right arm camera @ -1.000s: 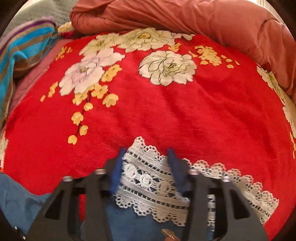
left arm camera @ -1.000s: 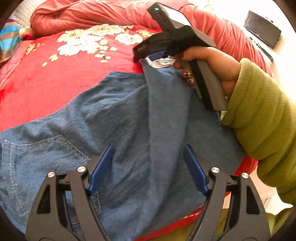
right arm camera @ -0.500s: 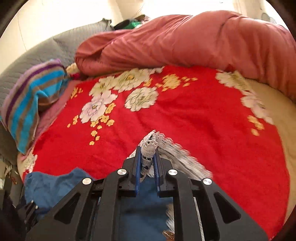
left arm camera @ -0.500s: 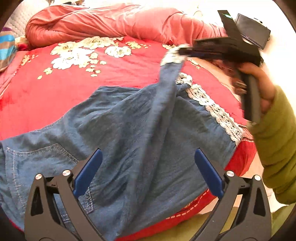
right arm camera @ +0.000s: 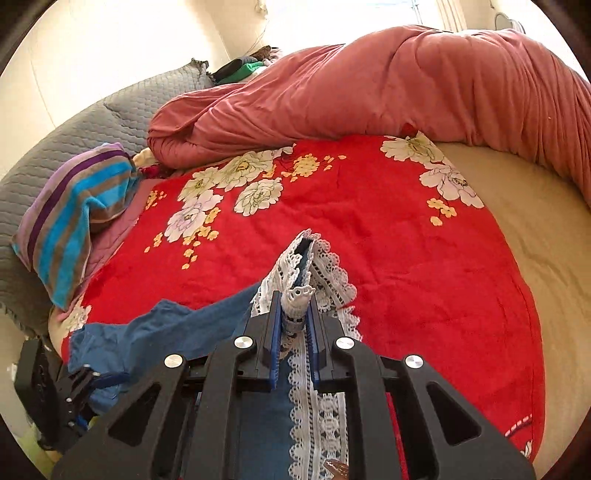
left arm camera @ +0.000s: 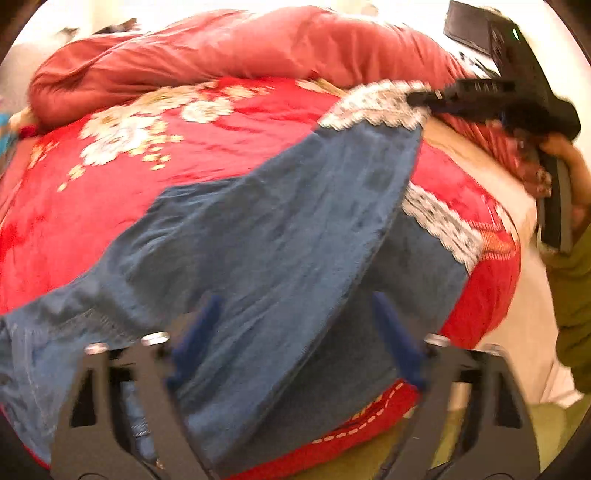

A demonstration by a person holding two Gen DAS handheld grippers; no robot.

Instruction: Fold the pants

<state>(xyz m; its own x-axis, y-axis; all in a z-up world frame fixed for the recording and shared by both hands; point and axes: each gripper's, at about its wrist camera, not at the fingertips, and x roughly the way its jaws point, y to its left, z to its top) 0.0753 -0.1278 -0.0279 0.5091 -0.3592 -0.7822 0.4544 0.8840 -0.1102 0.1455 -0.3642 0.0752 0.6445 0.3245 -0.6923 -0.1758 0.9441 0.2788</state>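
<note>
Blue denim pants (left arm camera: 266, 251) with white lace hems lie on a red flowered blanket (left arm camera: 92, 206). My right gripper (right arm camera: 293, 306) is shut on the lace hem (right arm camera: 299, 295) of one leg and holds it lifted above the bed; in the left wrist view the right gripper (left arm camera: 417, 99) is at the upper right with the leg stretched up to it. The other leg's lace hem (left arm camera: 443, 225) lies flat on the blanket. My left gripper (left arm camera: 291, 332) is open, hovering over the pants near the seat. In the right wrist view the left gripper (right arm camera: 85, 380) is at the lower left.
A rolled pink-red quilt (right arm camera: 369, 85) runs along the far side of the bed. A striped towel (right arm camera: 74, 214) and grey padded cover (right arm camera: 55, 147) lie at the left. Bare beige mattress (right arm camera: 535, 229) shows at the right. A dark device (left arm camera: 465, 29) sits beyond the bed.
My right gripper closed on the lace hem, then lifted it up and to the right, unfolding the leg. My left gripper stayed open over the pants.
</note>
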